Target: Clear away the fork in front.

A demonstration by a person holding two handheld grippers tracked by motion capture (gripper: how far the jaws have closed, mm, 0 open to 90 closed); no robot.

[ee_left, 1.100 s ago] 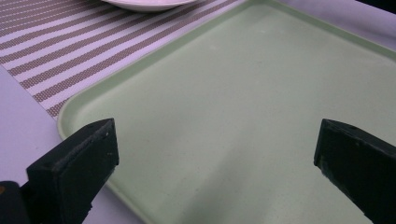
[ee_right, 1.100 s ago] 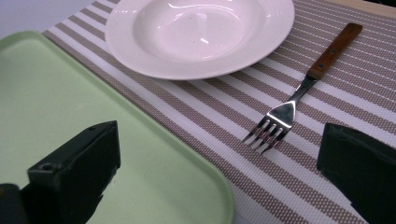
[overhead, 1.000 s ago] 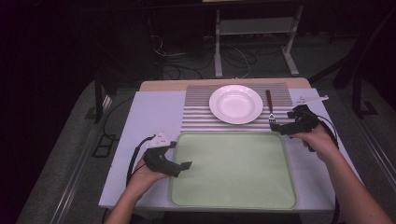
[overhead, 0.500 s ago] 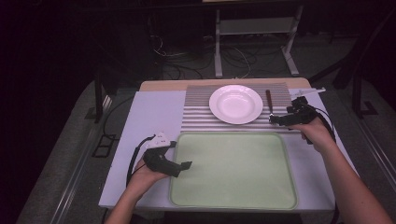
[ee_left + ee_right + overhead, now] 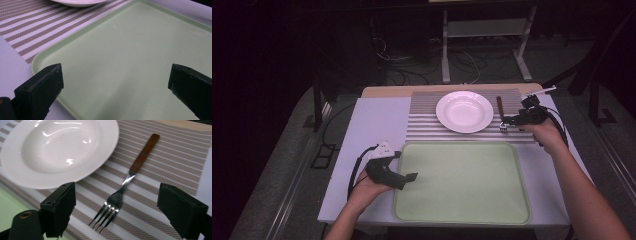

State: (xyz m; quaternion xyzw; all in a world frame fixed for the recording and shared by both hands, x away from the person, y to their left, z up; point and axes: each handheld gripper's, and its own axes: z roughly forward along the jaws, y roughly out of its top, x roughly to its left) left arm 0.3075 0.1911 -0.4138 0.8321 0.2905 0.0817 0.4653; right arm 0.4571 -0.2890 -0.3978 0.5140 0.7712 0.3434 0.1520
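Right tongs (image 5: 117, 217) have shifted along the striped mat (image 5: 427, 125) to straddle the fork (image 5: 125, 185) beside the plate (image 5: 464, 111), jaws narrowing yet untouching: a grasp seems imminent. Left tongs (image 5: 115, 82) gape empty over the tray (image 5: 462, 215).

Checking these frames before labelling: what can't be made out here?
- Fork: high view, tines too small and partly behind the right gripper.
- Plate: left gripper view, cut off by the top edge.
- Tray: right gripper view, a corner behind the jaw, cut by the left edge.
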